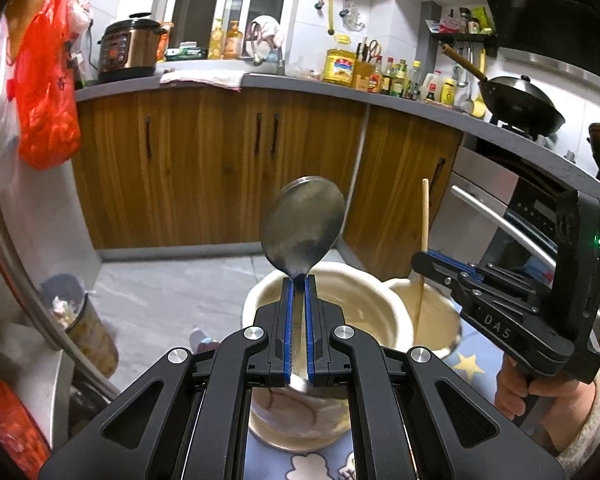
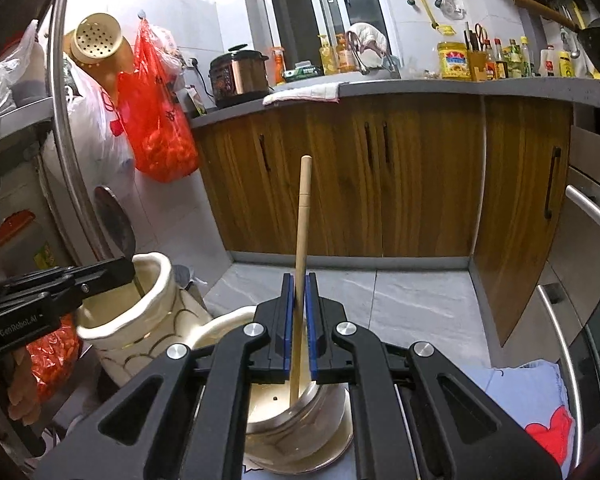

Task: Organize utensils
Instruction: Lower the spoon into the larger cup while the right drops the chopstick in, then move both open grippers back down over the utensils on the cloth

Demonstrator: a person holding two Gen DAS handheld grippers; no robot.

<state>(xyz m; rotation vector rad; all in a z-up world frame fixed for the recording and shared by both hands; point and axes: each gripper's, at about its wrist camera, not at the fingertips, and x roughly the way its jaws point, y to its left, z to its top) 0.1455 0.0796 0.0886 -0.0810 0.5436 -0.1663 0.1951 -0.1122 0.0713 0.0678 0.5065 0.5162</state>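
Two tongs are loaded: the left tongs [image 1: 299, 280] clamp a steel spoon [image 1: 303, 227] at lower centre, over the cream ceramic holder [image 1: 396, 304]; the right tongs [image 2: 299, 280] clamp a wooden chopstick [image 2: 302, 236] standing in the steel-rimmed cup [image 2: 300, 428]. Next, probably, lower and release each inside its rim; both mouths look open, cabinets well beyond.

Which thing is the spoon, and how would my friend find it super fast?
Start at the brown wooden cabinets, then look down to the cream pot in front. Right above it, the left gripper pinches the spoon by its handle. It's the shiny grey metal one with a round bowl; the chopstick beside it is thin and wooden.
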